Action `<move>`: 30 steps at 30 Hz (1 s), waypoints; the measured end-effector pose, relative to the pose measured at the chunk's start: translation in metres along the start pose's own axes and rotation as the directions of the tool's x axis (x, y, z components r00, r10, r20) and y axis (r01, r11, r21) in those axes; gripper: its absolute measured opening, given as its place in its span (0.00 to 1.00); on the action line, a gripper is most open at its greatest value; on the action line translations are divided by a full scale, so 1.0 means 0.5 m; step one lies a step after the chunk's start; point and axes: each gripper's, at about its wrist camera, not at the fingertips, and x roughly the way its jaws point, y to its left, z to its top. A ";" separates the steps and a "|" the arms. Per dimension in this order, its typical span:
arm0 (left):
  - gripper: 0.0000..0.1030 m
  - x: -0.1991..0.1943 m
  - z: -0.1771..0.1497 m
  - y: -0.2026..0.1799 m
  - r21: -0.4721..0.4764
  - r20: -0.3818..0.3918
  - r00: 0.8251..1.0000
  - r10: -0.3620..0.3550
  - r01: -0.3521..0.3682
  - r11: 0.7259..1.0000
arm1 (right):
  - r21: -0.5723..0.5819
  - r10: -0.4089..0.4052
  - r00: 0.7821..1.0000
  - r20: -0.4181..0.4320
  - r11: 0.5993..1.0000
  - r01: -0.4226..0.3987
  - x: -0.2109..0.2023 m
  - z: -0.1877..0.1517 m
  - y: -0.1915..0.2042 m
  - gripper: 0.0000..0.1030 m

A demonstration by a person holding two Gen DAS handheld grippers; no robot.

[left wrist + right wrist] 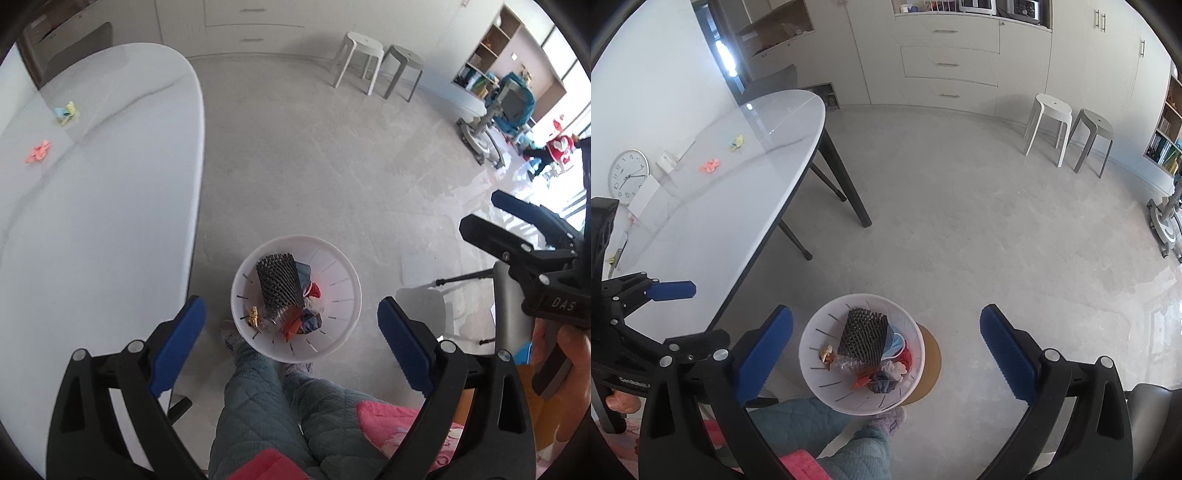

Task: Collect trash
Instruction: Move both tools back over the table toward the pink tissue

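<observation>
1. The left gripper (291,328) hangs above the white bin (347,291), jaws spread wide and empty; the right gripper (886,350) hovers beside it, equally wide, holding nothing.
2. Inside the bin lie black foam netting (279,284) and crumpled wrappers.
3. Left to collect: a pink scrap (710,165) and a yellow-blue scrap (737,142) well in from the table's (768,177) far rounded edge.
4. Both look light, soft, crushable; pinching across the crumpled middle should do.

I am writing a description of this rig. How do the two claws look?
Both the left claw and the right claw have black plastic frames with silver rivets and ribbed blue pads. The right claw's body carries white letters "DAS". The person wears quilted grey-blue trousers.
</observation>
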 end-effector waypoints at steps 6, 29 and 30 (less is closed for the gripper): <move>0.92 -0.107 0.005 0.117 -0.195 0.105 0.992 0.072 -0.051 0.980 | -0.064 0.067 0.998 0.011 0.996 -0.066 -0.013 0.035 0.062 0.98; 0.93 -0.106 0.148 0.662 -0.390 0.192 0.924 0.331 -0.238 0.890 | -0.329 0.164 0.986 -0.031 0.930 -0.165 0.246 0.401 0.549 0.98; 0.92 -0.092 0.164 0.686 -0.392 0.191 0.925 0.329 -0.236 0.889 | -0.337 0.161 0.986 -0.032 0.927 -0.162 0.267 0.418 0.569 0.98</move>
